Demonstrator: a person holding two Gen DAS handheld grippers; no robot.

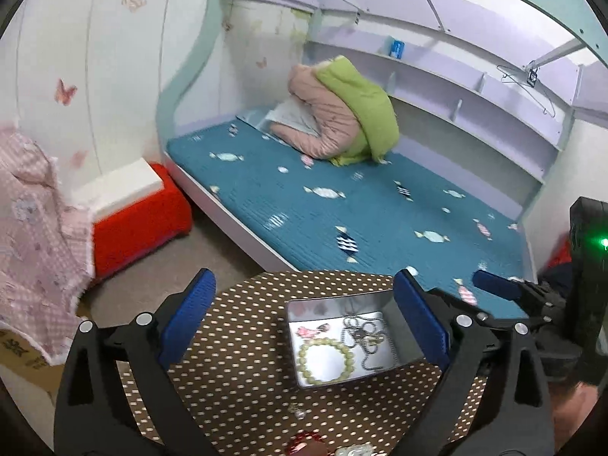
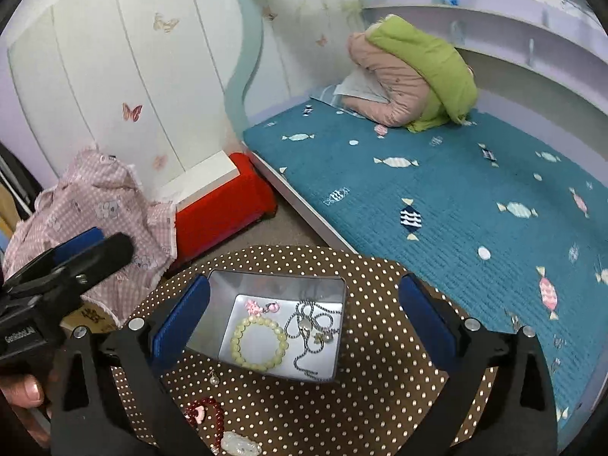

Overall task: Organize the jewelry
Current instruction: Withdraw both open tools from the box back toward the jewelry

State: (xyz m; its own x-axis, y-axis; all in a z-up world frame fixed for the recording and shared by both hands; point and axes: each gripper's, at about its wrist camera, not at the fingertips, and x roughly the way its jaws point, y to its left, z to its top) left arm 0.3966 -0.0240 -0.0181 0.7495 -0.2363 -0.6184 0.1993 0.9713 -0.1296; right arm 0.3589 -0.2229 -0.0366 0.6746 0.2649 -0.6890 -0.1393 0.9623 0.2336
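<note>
A silver metal box [image 1: 402, 338] [image 2: 212, 304] stands on a round brown polka-dot table [image 1: 243, 361] [image 2: 361, 399]. In it lie a pale green bead bracelet [image 1: 325, 361] [image 2: 259, 342], a silver chain necklace [image 1: 366, 336] [image 2: 313, 332] and small pink charms [image 1: 311, 330] [image 2: 262, 307]. On the table near me lie a small pearl piece [image 1: 298, 412] [image 2: 214, 379], a red bead bracelet [image 1: 304, 439] [image 2: 207, 414] and a clear white piece [image 2: 241, 442]. My left gripper [image 1: 304, 323] and right gripper [image 2: 304, 319] are both open and empty, above the box.
A bed with a teal candy-print cover [image 1: 342, 197] [image 2: 456, 190] lies behind the table, with folded pink and green quilts [image 1: 342, 114] [image 2: 414, 72]. A red stool [image 1: 140, 220] [image 2: 224, 212] and pink checked clothing [image 1: 34, 247] [image 2: 102, 205] are on the left.
</note>
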